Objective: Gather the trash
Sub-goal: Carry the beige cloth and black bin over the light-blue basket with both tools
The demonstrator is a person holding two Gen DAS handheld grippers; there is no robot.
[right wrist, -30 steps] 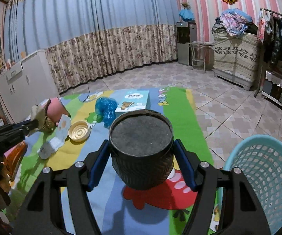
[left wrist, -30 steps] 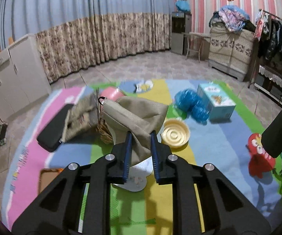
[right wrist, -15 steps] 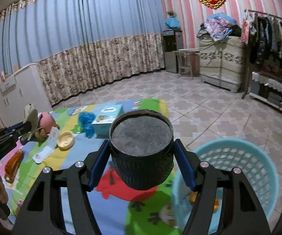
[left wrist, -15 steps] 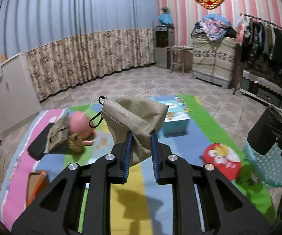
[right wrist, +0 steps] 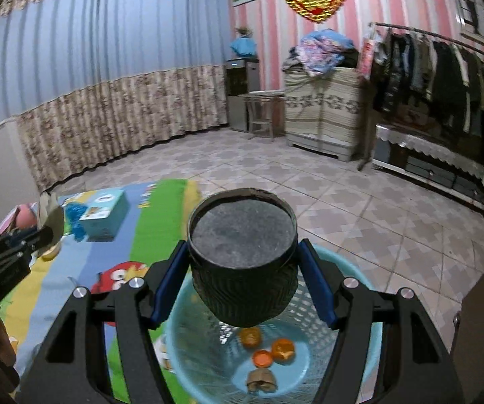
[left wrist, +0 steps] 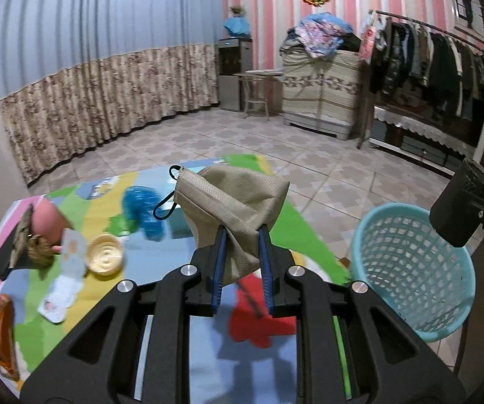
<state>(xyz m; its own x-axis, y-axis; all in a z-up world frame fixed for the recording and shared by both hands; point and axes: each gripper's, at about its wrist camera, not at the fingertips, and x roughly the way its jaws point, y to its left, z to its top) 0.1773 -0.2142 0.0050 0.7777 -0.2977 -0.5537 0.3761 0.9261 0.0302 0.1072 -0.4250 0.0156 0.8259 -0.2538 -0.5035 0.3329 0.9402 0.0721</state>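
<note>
Blue-padded jaws of the right gripper point(right wrist: 242, 282) clamp a ribbed black pot point(right wrist: 243, 256) directly above the turquoise basket point(right wrist: 359, 363), which already holds orange scraps point(right wrist: 269, 350). The left gripper point(left wrist: 241, 262) pinches a beige cloth pouch point(left wrist: 232, 198) over the play mat point(left wrist: 174, 303), where a yellow lid point(left wrist: 104, 259), cards and a blue bag remain.

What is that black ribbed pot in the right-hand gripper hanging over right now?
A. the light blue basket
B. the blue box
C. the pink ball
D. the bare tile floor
A: in the right wrist view the black pot sits clamped in the right gripper directly above the light blue basket, whose bottom holds orange scraps.
</note>
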